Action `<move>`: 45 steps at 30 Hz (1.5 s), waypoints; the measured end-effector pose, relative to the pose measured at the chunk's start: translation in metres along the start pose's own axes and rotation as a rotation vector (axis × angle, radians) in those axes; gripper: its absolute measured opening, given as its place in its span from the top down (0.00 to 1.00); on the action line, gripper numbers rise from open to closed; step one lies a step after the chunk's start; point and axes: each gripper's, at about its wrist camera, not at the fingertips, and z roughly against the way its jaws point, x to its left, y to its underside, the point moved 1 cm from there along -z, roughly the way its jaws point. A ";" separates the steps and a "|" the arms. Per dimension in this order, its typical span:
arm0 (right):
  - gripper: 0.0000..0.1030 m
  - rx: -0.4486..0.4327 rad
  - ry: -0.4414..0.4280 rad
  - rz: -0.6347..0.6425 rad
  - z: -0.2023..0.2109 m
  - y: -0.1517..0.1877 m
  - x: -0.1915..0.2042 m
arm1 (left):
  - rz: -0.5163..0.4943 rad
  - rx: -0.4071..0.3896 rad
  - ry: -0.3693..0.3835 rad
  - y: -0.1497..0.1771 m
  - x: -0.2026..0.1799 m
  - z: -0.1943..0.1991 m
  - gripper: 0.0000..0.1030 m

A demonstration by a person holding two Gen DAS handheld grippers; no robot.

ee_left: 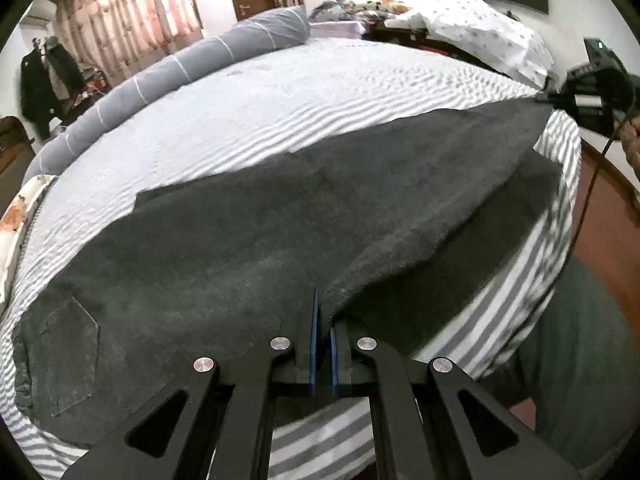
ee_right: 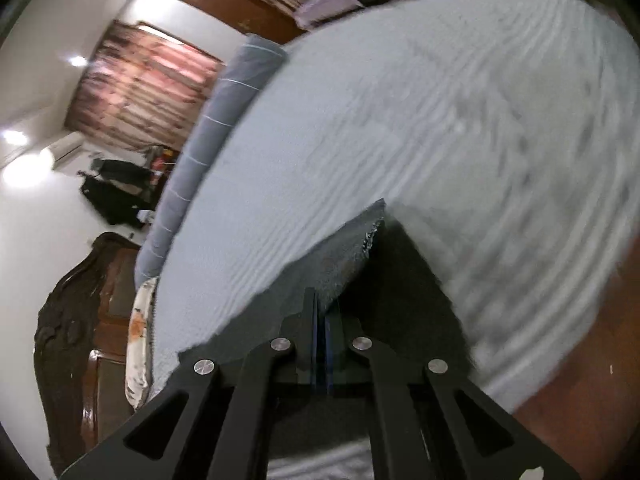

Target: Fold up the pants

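Dark grey pants (ee_left: 248, 240) lie spread across the striped bed (ee_left: 280, 112), their back pocket at the lower left. My left gripper (ee_left: 323, 320) is shut on the near edge of the pants, which rises in a fold from its jaws. At the far right of the left wrist view my right gripper (ee_left: 540, 98) pinches the lifted leg end, held by a hand. In the blurred right wrist view the right gripper (ee_right: 322, 312) is shut on the pants' hem (ee_right: 360, 240), which stands up above the bed (ee_right: 440, 120).
A long grey bolster (ee_left: 168, 68) lies along the far side of the bed, with a white spotted pillow (ee_left: 480, 36) at the back right. A dark wooden headboard (ee_right: 76, 320) stands left. A cable (ee_left: 588, 200) hangs from the right gripper over the reddish floor (ee_left: 608, 184).
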 end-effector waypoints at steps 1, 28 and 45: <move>0.96 0.009 0.012 -0.013 -0.002 0.005 -0.007 | -0.012 0.005 -0.001 0.004 -0.002 -0.001 0.96; 0.85 0.087 0.267 0.012 -0.014 0.044 -0.054 | -0.020 0.087 0.016 0.025 -0.006 -0.021 0.84; 0.65 0.086 0.212 0.352 -0.019 0.055 0.098 | 0.385 0.035 0.051 0.057 0.119 0.006 0.60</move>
